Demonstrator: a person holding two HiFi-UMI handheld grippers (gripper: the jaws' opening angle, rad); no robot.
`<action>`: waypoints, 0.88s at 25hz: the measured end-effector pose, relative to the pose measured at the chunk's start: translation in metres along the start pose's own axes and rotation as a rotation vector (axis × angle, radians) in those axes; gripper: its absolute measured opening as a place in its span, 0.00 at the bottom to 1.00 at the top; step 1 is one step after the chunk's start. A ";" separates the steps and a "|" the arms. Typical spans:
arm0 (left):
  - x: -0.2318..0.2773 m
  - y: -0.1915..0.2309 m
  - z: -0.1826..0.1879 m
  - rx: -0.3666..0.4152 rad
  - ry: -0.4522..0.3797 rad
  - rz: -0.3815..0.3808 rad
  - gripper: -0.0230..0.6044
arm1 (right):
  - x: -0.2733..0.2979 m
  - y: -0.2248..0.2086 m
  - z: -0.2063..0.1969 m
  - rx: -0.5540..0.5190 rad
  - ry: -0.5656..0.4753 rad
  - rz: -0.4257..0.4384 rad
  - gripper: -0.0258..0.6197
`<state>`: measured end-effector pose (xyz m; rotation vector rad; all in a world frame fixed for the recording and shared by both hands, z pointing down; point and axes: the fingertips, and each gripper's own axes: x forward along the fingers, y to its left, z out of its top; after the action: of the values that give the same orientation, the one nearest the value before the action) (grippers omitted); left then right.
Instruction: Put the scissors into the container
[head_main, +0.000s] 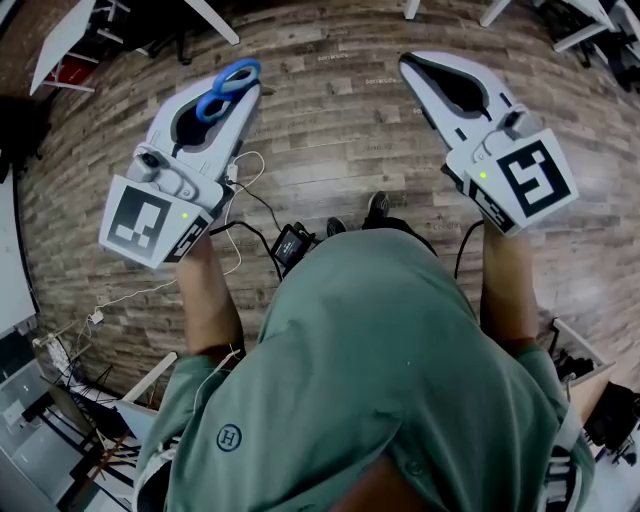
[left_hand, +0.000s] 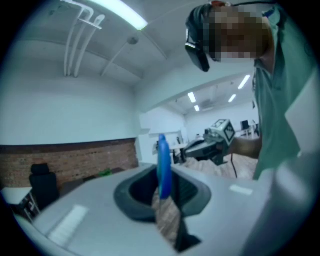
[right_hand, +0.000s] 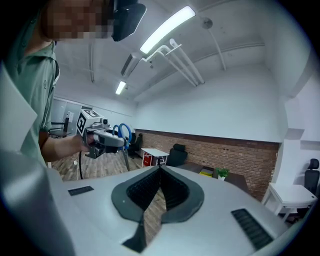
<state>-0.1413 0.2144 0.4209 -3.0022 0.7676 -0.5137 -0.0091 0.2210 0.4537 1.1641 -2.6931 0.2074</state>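
Blue-handled scissors (head_main: 228, 86) are clamped between the jaws of my left gripper (head_main: 246, 82), held in the air over the wooden floor. In the left gripper view the blue handle (left_hand: 164, 167) stands upright between the pads. The right gripper view shows the same scissors (right_hand: 123, 134) from the side, the blades hanging down below the left gripper (right_hand: 102, 138). My right gripper (head_main: 406, 63) is raised at the same height, well apart from the left. Its jaws (right_hand: 160, 169) meet at the tips with nothing between them. No container shows in any view.
Below me is a wooden plank floor (head_main: 330, 130) with cables and a small black box (head_main: 292, 242) near the person's shoes (head_main: 376, 207). A brick wall (right_hand: 225, 150), a white table (right_hand: 154, 152), black chairs (right_hand: 176, 154) and a plant (right_hand: 221, 173) stand across the room.
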 end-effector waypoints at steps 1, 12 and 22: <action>0.001 -0.001 0.002 0.002 0.001 0.000 0.10 | -0.002 -0.002 0.002 -0.001 -0.002 0.000 0.05; 0.019 -0.008 0.035 0.012 0.008 0.020 0.10 | -0.017 -0.027 0.026 -0.008 -0.021 0.023 0.05; 0.027 -0.016 0.043 0.020 0.021 -0.005 0.10 | -0.029 -0.034 0.025 0.016 -0.027 0.001 0.05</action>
<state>-0.0976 0.2126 0.3900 -2.9861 0.7518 -0.5500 0.0325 0.2132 0.4239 1.1779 -2.7202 0.2160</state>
